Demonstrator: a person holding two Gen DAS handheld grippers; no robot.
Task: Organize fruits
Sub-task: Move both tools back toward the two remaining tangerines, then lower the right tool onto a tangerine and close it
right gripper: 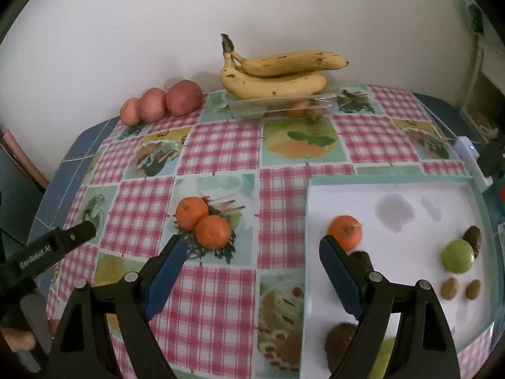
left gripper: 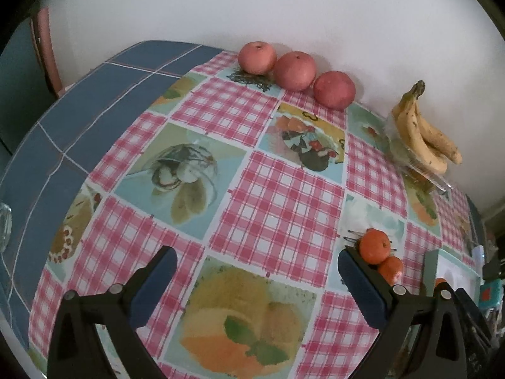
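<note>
Two oranges [right gripper: 203, 222] lie touching on the checked tablecloth; they also show in the left wrist view [left gripper: 375, 246] beside my left gripper's right finger. A third orange [right gripper: 345, 232] lies on the white tray [right gripper: 410, 189] with a green fruit [right gripper: 457, 255] and small brown fruits. Three red apples [right gripper: 161, 102] stand in a row by the wall, also in the left wrist view [left gripper: 295, 71]. Bananas [right gripper: 277, 75] rest on a clear plastic container. My left gripper [left gripper: 255, 262] is open and empty. My right gripper [right gripper: 249, 249] is open and empty, just right of the two oranges.
The clear container [right gripper: 281, 104] under the bananas stands at the back near the wall. A glass [left gripper: 4, 227] stands at the table's left edge. A white device [right gripper: 473, 161] stands right of the tray. The left gripper's body [right gripper: 47, 249] shows at the left.
</note>
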